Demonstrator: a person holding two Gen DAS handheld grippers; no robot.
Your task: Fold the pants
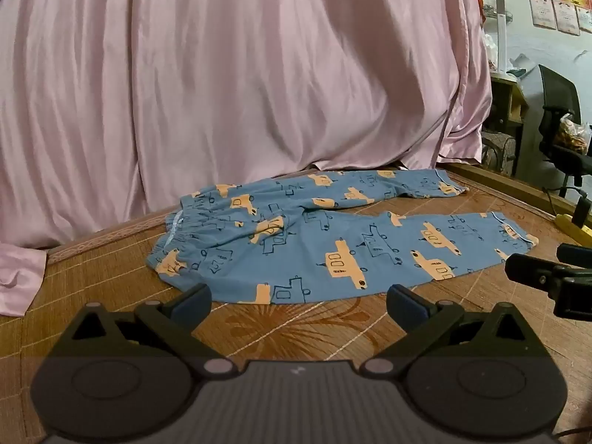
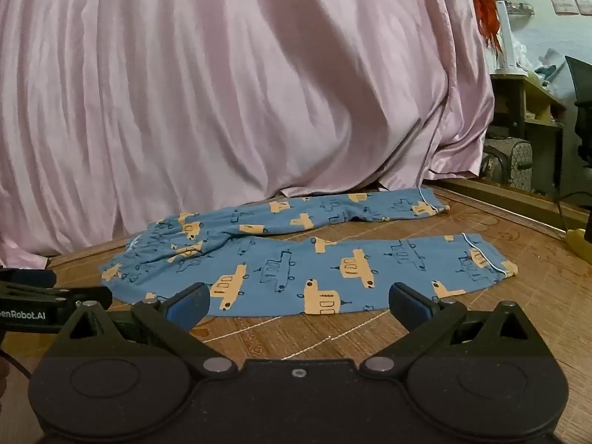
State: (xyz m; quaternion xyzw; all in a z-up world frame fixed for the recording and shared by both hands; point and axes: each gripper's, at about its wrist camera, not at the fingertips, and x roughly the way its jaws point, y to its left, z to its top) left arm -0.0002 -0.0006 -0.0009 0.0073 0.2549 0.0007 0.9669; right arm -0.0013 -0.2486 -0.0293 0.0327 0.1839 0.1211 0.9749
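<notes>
1. Your pants (image 1: 314, 244) lie spread out flat on the woven mat (image 1: 111, 277), in front of the pink drape (image 1: 240, 74). The waistband (image 1: 185, 229) is to the left and both cuffs point right.

2. No fold shows yet. The two legs are splayed apart in a narrow V, with bare mat between them from the crotch out to the cuffs. The near leg (image 2: 351, 277) lies fairly smooth; the far leg (image 2: 333, 211) runs along the foot of the drape with some creasing near its cuff.

3. Your left gripper (image 1: 298, 298) has its fingers spread wide and holds nothing. It sits just short of the near edge of the pants, toward the waistband end.

4. Your right gripper (image 2: 298, 299) is spread just as wide and is also empty. It sits at the near edge of the near leg, more toward the cuff end.

5. As I judge it, the whole task is still ahead of you: bring one leg over onto the other so they stack, then fold the stacked length across, cuffs toward waistband.

6. The waistband is bunched and rumpled, so expect to smooth it before or after the first fold if you want a tidy result.
</notes>
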